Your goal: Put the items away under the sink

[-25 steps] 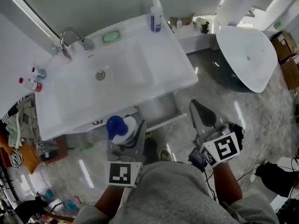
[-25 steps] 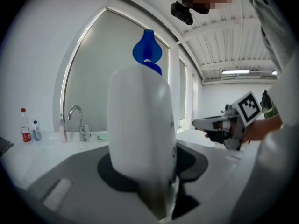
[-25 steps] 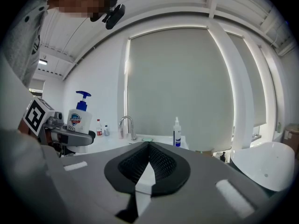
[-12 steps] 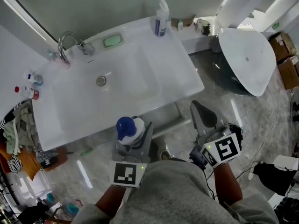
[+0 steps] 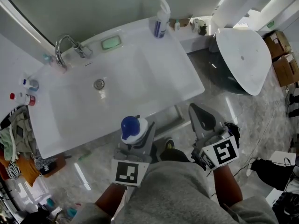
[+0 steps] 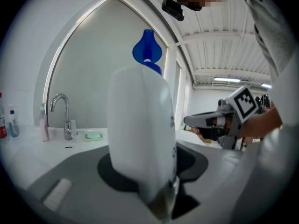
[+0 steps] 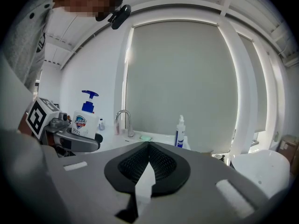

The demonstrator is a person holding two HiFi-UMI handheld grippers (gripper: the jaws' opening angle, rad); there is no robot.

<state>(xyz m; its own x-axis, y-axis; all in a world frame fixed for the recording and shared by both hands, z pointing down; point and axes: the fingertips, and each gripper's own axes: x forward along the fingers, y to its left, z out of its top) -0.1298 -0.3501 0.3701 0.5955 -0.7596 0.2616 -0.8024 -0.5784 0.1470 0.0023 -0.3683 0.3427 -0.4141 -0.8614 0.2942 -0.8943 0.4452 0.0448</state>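
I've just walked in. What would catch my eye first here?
A white pump bottle with a blue top stands out, clamped in the left gripper just in front of the big white sink. Beside it, the right gripper is shut and empty.

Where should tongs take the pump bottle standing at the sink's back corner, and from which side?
I'd grip the pump bottle across its straight body, below the pump head, coming level from over the sink; it stands upright at the back edge, near side open.
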